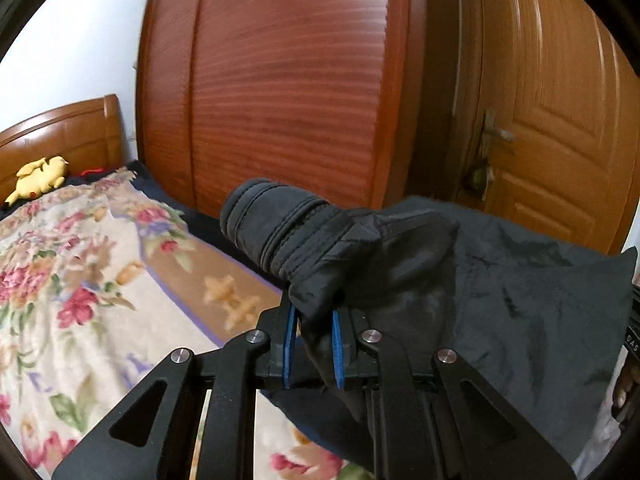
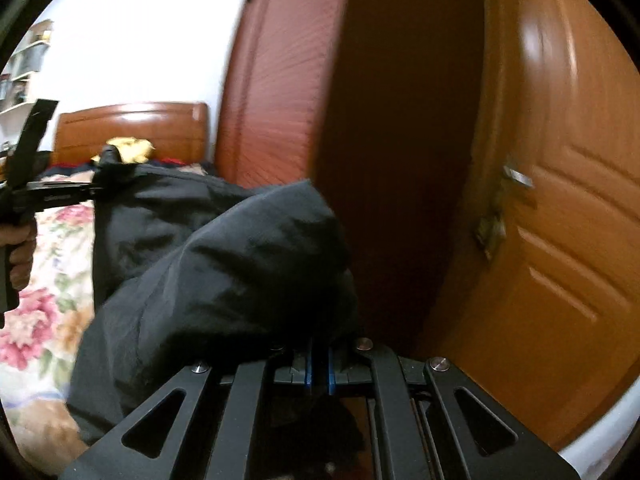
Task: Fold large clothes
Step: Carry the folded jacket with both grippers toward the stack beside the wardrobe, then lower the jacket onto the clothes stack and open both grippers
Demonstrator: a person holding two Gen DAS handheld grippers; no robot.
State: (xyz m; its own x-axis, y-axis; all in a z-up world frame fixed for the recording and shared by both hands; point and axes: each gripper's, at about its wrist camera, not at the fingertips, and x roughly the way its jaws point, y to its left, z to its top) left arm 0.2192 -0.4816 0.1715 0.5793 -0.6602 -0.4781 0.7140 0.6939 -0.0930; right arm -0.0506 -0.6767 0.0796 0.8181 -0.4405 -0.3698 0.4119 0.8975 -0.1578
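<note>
Because my left gripper (image 1: 314,316) has only a small bunched tuck of the black garment (image 1: 500,292) between its blue pads (image 1: 335,344), that is where I think things could go wrong first: the fabric looks slick, and if I pull the two grippers apart too hard to spread it, the tuck could slide out and the whole side would drop. The pads sit narrow, closed on the cloth just behind a stitched, ribbed cuff (image 1: 276,228), which sticks up and forward past the fingertips. My right gripper (image 2: 320,354) is pinched nearly together on another part of the garment, but a dark bulge of cloth covers the fingertips, so I cannot tell how much it holds; a shallow bite there is a second risk.

Beyond my tools, the garment hangs between them, held up off the bed and draped down toward the floral bedspread (image 1: 80,264). From the right view it stretches left to the other gripper, in my left hand (image 2: 18,252). If the loose lower part lands folded under itself, I would have a crooked layout to fold from.

Farther off stand the wooden headboard (image 1: 60,136), a yellow plush toy (image 1: 40,178), the wardrobe (image 1: 280,80) and the door (image 1: 560,120), all well apart from the cloth.
</note>
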